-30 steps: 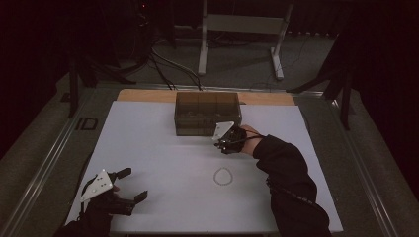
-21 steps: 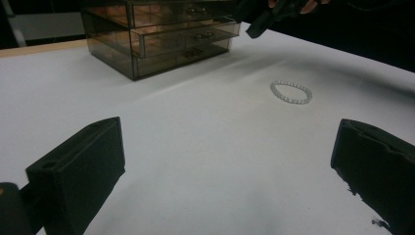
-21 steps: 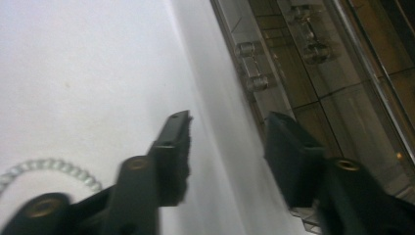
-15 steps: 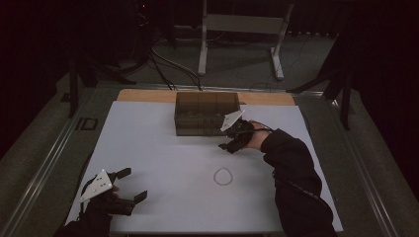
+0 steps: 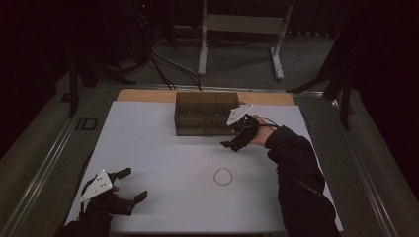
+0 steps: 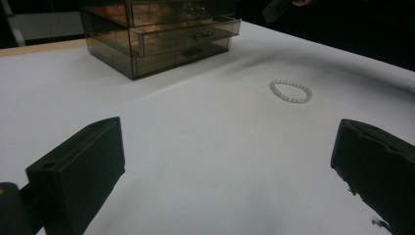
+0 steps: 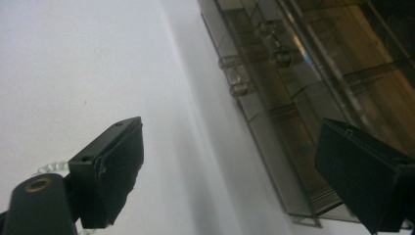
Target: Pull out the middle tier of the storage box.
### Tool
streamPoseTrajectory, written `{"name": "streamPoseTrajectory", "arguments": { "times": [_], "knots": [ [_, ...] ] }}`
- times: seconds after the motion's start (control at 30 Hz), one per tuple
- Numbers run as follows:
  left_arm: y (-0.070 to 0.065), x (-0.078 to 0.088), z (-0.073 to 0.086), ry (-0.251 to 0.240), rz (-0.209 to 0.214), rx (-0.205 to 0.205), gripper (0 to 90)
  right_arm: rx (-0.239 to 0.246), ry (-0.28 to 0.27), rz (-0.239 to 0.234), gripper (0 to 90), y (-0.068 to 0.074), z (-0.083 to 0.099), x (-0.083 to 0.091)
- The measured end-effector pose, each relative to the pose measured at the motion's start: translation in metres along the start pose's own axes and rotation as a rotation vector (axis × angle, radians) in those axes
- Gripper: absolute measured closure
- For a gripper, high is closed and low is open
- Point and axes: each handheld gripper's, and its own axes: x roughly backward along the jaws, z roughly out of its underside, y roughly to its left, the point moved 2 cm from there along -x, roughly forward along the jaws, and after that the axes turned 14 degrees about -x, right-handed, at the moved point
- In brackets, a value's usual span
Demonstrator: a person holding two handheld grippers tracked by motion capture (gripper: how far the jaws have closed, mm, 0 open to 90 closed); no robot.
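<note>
Drawer [image 6: 188,33] pulled out a little from box [image 5: 206,112]; right gripper [image 5: 239,138] just beside it, jaws just opened, empty. Left gripper [image 5: 129,185] spread, idle. Next: probably reach bracelet [image 5: 223,176], mid-table, and pinch it.

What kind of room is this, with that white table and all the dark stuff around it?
Probably a lab set up for recording: a white table in a darkened room, cables trailing over the floor, a metal stand behind, and hand-held grippers working near a clear drawer box.

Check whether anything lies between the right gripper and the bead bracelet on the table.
Nothing visible does. Only bare white table separates the right gripper, open beside the smoky drawer box, from the bead bracelet.
</note>
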Motion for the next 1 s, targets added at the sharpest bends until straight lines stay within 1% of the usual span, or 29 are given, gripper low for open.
{"name": "streamPoseTrajectory", "arguments": {
  "times": [0.13,0.2,0.33,0.4,0.43,0.47,0.5,0.57,0.63,0.7,0.73,0.77,0.8,0.83,0.87,0.93,1.0],
  "knots": [
    [0.000,0.000,0.000,-0.002,-0.002,0.002,1.0,0.033,0.003,-0.013,14.3,-0.003,-0.001,-0.001],
    [0.000,0.000,0.000,-0.001,0.000,0.002,1.0,0.041,-0.001,-0.028,14.8,-0.004,-0.003,-0.002],
    [0.000,0.000,0.000,-0.003,0.000,0.003,1.0,0.070,0.013,-0.037,15.5,-0.007,-0.007,-0.002],
    [0.000,0.000,0.000,-0.003,0.000,0.003,1.0,0.048,0.007,-0.055,16.7,-0.010,-0.010,-0.002],
    [0.001,0.000,0.000,-0.004,0.000,0.002,1.0,0.056,0.009,-0.055,16.7,-0.010,-0.011,-0.003],
    [0.001,0.000,0.000,-0.004,0.000,0.003,1.0,0.060,0.016,-0.050,16.9,-0.011,-0.011,-0.003],
    [0.001,0.000,0.000,-0.004,-0.001,0.003,1.0,0.059,0.022,-0.056,17.4,-0.011,-0.012,-0.004],
    [0.000,0.000,0.000,-0.004,0.001,0.003,1.0,0.045,0.046,-0.087,19.6,-0.012,-0.013,-0.005],
    [0.001,0.001,0.000,-0.005,0.001,0.003,1.0,0.053,0.068,-0.086,22.1,-0.013,-0.012,-0.007],
    [0.001,0.000,0.000,-0.004,0.000,0.005,1.0,0.071,0.060,-0.075,30.8,-0.013,-0.011,-0.008],
    [0.001,0.000,0.000,-0.004,0.000,0.006,1.0,0.072,0.059,-0.066,31.4,-0.013,-0.011,-0.010],
    [0.000,0.000,0.000,-0.005,0.001,0.007,1.0,0.081,0.063,-0.064,37.1,-0.013,-0.010,-0.011],
    [0.000,0.000,0.000,-0.004,0.000,0.004,1.0,0.094,0.061,-0.056,40.4,-0.012,-0.009,-0.013],
    [0.000,0.001,0.000,-0.005,0.000,0.004,1.0,0.105,0.052,-0.035,41.5,-0.012,-0.009,-0.015],
    [0.000,0.000,0.000,-0.005,0.001,0.005,1.0,0.111,0.046,-0.023,45.8,-0.012,-0.009,-0.017],
    [0.000,0.000,0.000,-0.004,0.001,0.006,1.0,0.143,0.024,-0.014,48.6,-0.013,-0.008,-0.019],
    [0.001,0.000,0.000,-0.005,0.002,0.008,1.0,0.162,0.017,-0.017,54.5,-0.015,-0.008,-0.021]
  ]
}}
